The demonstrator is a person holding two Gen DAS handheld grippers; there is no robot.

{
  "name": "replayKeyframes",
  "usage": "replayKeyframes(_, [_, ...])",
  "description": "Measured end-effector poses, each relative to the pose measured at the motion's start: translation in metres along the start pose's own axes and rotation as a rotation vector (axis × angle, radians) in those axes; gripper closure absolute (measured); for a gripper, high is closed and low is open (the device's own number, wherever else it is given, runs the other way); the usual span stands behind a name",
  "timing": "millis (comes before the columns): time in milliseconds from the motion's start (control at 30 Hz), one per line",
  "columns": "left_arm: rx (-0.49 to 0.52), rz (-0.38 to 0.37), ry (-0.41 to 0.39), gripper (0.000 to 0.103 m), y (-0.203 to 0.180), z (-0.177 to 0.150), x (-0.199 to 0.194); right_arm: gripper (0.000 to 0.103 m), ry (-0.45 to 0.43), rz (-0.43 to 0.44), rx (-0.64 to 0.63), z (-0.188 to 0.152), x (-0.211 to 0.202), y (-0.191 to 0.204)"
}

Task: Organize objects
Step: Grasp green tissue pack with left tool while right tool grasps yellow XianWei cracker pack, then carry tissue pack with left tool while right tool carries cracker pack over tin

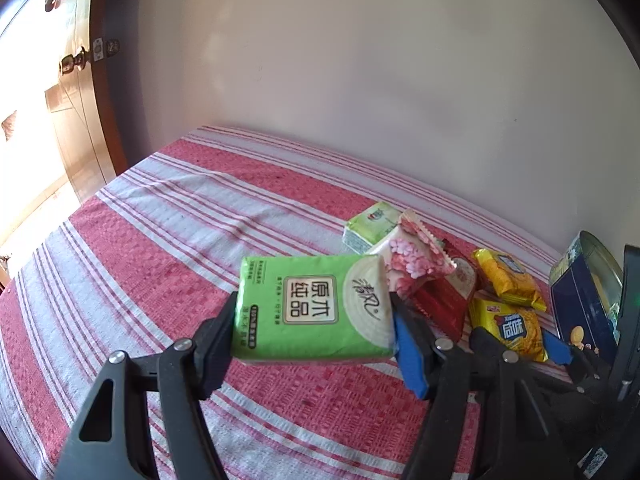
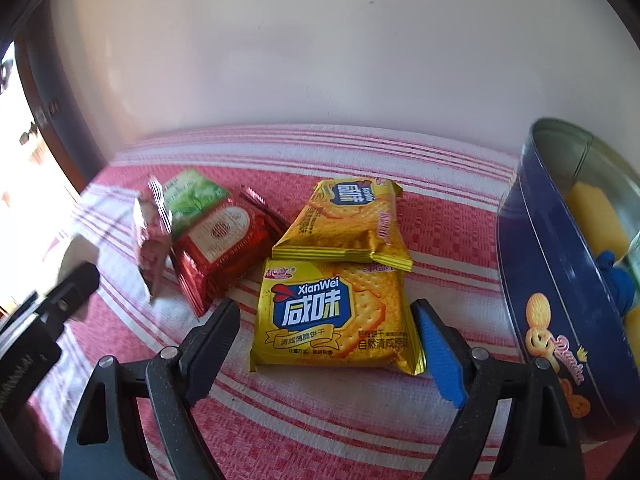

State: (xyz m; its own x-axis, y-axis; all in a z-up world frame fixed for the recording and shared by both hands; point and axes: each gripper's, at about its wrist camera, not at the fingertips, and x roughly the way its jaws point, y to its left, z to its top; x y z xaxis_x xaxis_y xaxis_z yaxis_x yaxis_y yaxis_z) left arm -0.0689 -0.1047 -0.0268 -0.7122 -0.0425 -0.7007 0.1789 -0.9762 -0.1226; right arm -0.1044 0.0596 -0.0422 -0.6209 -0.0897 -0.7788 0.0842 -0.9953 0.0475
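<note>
Left tool (image 1: 314, 312) clamping green tissue pack (image 1: 312, 308), right tool (image 2: 326, 316) unclenched, straddling yellow cracker packet (image 2: 332, 320)

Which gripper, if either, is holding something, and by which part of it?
The left gripper holds the green tissue pack by its two short ends, clear of the cloth. The right gripper straddles a yellow cracker packet without pressing it.

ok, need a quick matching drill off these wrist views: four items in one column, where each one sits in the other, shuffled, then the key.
Items:
1. green tissue pack
2. yellow cracker packet
3. red snack packet
4. blue cookie tin

Places:
A. lying on the striped cloth between open jaws
B. standing at the far right, lid off
C. clamped in the left gripper
D. among the wrappers left of the yellow packets

Pairs: 1-C, 2-A, 3-D, 4-B
</note>
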Motion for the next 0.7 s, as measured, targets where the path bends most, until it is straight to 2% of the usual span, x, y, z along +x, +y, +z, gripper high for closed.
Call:
replayKeyframes(100, [0.0,0.003,0.016,0.034,-0.001,-0.001,0.006,0.03,-0.006,0.02,-0.018,-0.002,-0.004,-0.001])
replayKeyframes(200, [0.0,0.006,0.021,0.034,0.0,-0.002,0.009,0.032,-0.014,0.054,-0.01,-0.006,-0.009,-0.009])
replayKeyframes(333, [-0.001,0.002,0.023,0.034,-0.002,-0.003,0.009,0.032,-0.036,0.129,0.027,-0.02,-0.023,-0.024])
replayKeyframes(533, [-0.001,0.002,0.022,0.034,-0.002,-0.005,0.01,0.032,-0.12,0.171,0.037,-0.049,-0.06,-0.047])
replayKeyframes(700, [0.027,0.005,0.005,0.034,-0.01,-0.008,0.008,0.032,-0.166,0.184,0.067,-0.059,-0.077,-0.061])
